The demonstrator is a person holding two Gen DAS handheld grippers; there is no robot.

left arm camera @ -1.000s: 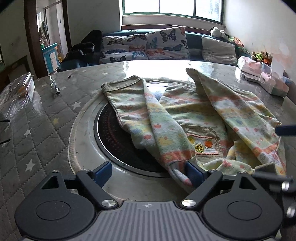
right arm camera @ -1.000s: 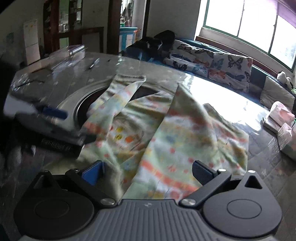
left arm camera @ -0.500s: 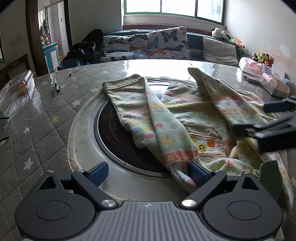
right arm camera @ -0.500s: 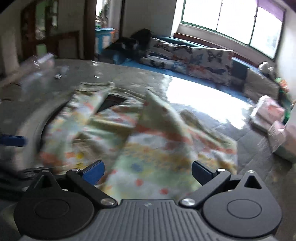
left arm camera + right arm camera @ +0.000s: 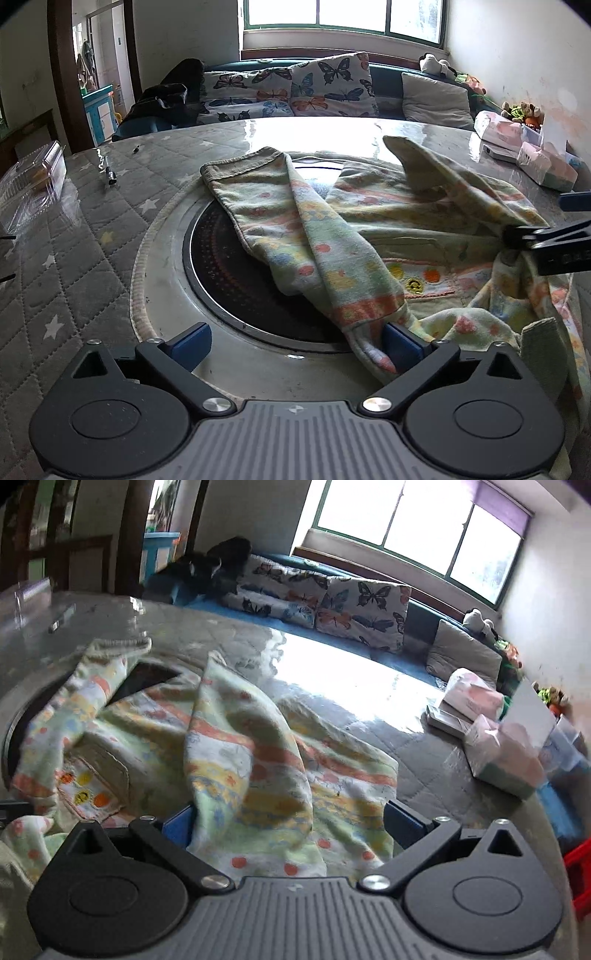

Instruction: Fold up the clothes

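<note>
A pastel patterned children's garment lies crumpled on the round table, both sleeves folded in over the body. It also shows in the right wrist view. My left gripper is open at the garment's near hem, its right fingertip touching the cloth. My right gripper is open with the garment's right sleeve and side lying between its fingers. In the left wrist view the right gripper's fingers reach in from the right edge over the cloth.
The table has a grey quilted star cover and a dark round inset at its centre. A clear plastic box lies at the left, tissue packs and boxes at the right. A sofa with butterfly cushions stands behind.
My right gripper has swung right and forward over the garment's right side. The right sleeve now lies more bunched. My left gripper has barely moved.
</note>
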